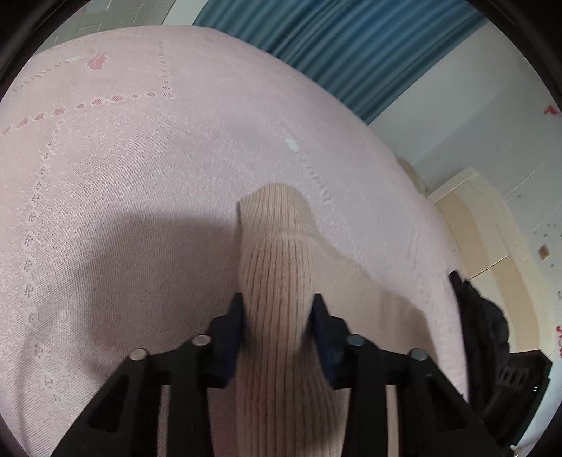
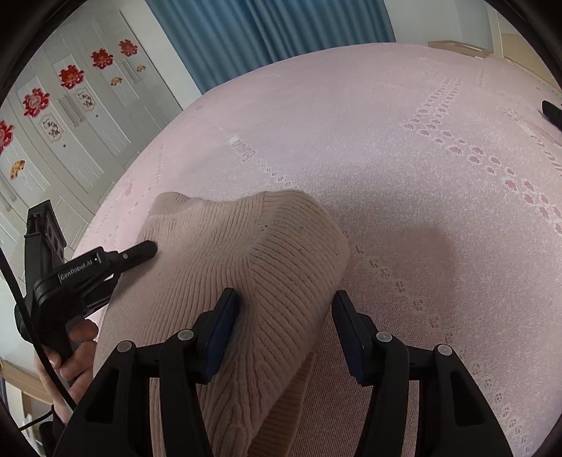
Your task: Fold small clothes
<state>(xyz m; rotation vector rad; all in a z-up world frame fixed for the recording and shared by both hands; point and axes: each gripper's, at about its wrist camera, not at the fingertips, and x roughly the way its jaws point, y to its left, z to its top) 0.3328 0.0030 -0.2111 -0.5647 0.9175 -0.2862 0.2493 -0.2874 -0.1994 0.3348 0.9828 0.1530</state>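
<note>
A beige ribbed knit garment [image 2: 246, 253] lies bunched on the pink bedspread [image 2: 404, 140]. In the left wrist view my left gripper [image 1: 277, 309] is shut on a fold of this garment [image 1: 277, 267], which runs up between the fingers and hangs over the bed. In the right wrist view my right gripper [image 2: 286, 302] has its jaws apart around a hump of the garment; the left pad [image 2: 224, 323] touches the knit, the right pad [image 2: 347, 330] stands clear of it. The left gripper [image 2: 137, 255] also shows there, at the garment's left edge.
Blue curtains [image 2: 246, 31] hang beyond the bed. White wardrobe doors with red decorations [image 2: 70, 77] stand to the left. A black bag [image 1: 491, 334] and a pale cabinet [image 1: 470, 225] are beside the bed. A dark object [image 2: 553, 112] lies at the bed's far right.
</note>
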